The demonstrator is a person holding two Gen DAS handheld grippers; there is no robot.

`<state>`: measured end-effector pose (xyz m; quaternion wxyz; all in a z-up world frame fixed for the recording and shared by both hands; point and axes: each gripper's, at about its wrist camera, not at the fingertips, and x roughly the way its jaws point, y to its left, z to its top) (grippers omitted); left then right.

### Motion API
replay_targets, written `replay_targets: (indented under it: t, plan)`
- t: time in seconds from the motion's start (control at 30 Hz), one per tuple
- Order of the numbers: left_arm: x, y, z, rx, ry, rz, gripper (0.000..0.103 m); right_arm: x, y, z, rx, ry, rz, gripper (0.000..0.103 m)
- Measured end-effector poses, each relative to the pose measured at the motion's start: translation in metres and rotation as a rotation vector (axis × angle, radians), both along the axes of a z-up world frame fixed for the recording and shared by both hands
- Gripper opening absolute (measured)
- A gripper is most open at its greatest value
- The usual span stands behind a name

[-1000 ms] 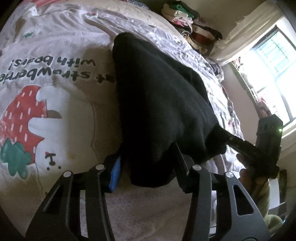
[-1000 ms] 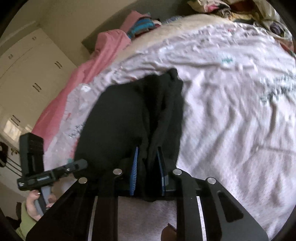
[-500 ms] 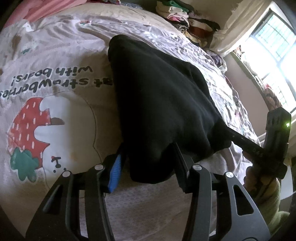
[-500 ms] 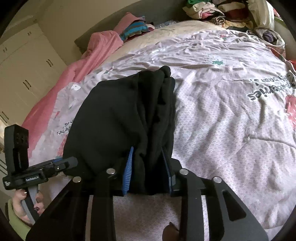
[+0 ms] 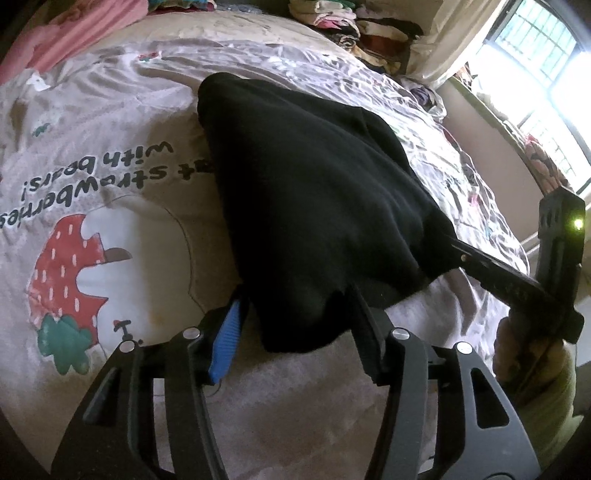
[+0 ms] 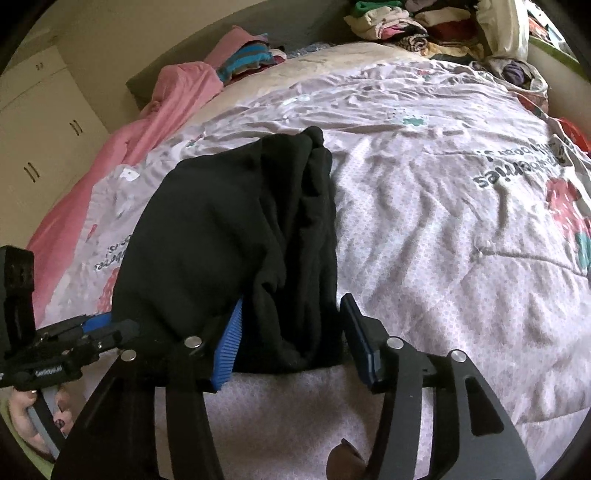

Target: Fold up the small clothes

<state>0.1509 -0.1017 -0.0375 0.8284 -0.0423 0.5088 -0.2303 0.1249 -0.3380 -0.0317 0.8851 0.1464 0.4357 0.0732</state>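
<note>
The quilt on the bed carries printed writing, seen upside down from the left wrist: "with bears!" and, below it, "strawberries" cut off at the picture's edge, beside a red strawberry print; the right wrist view catches only the blurred end of the same lines. Small white lettering on the left gripper's body in the right view is too blurred to read. The black garment lies folded lengthwise near the quilt's near edge, its far end reaching toward the middle. The left gripper and right gripper each straddle a near corner of the cloth; both jaws have just been opening, pads clear of the fabric between them. Folded clothes pile at the bed's far corner, partly cropped.
</note>
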Motion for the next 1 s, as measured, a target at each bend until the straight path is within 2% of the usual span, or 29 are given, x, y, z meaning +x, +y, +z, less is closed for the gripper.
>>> replay_targets:
  t: [0.3, 0.37, 0.47, 0.5, 0.6, 0.7, 0.87, 1.0]
  plan:
    - [-0.005, 0.003, 0.002, 0.014, -0.019, -0.029, 0.052, -0.004, 0.009, 0.003, -0.040, 0.008, -0.036, 0.056]
    - [-0.009, 0.003, 0.006, 0.018, -0.035, -0.031, 0.055, -0.009, 0.013, 0.005, -0.055, 0.003, -0.036, 0.065]
    - [-0.018, 0.004, 0.015, 0.025, -0.070, -0.025, 0.062, -0.016, 0.016, 0.010, -0.065, -0.010, -0.034, 0.068]
    - [-0.021, 0.004, 0.019, 0.031, -0.083, -0.019, 0.067, -0.020, 0.017, 0.014, -0.074, -0.024, -0.034, 0.070]
    - [-0.032, 0.005, 0.031, 0.040, -0.124, -0.009, 0.076, -0.036, 0.019, 0.029, -0.101, -0.085, -0.035, 0.089]
    - [-0.045, 0.007, 0.042, 0.056, -0.170, 0.008, 0.084, -0.053, 0.021, 0.042, -0.139, -0.146, -0.035, 0.093]
    - [-0.058, 0.011, 0.053, 0.065, -0.212, 0.028, 0.093, -0.076, 0.025, 0.058, -0.181, -0.217, -0.030, 0.098]
    - [-0.067, 0.015, 0.060, 0.069, -0.245, 0.058, 0.093, -0.089, 0.029, 0.066, -0.211, -0.258, -0.031, 0.099]
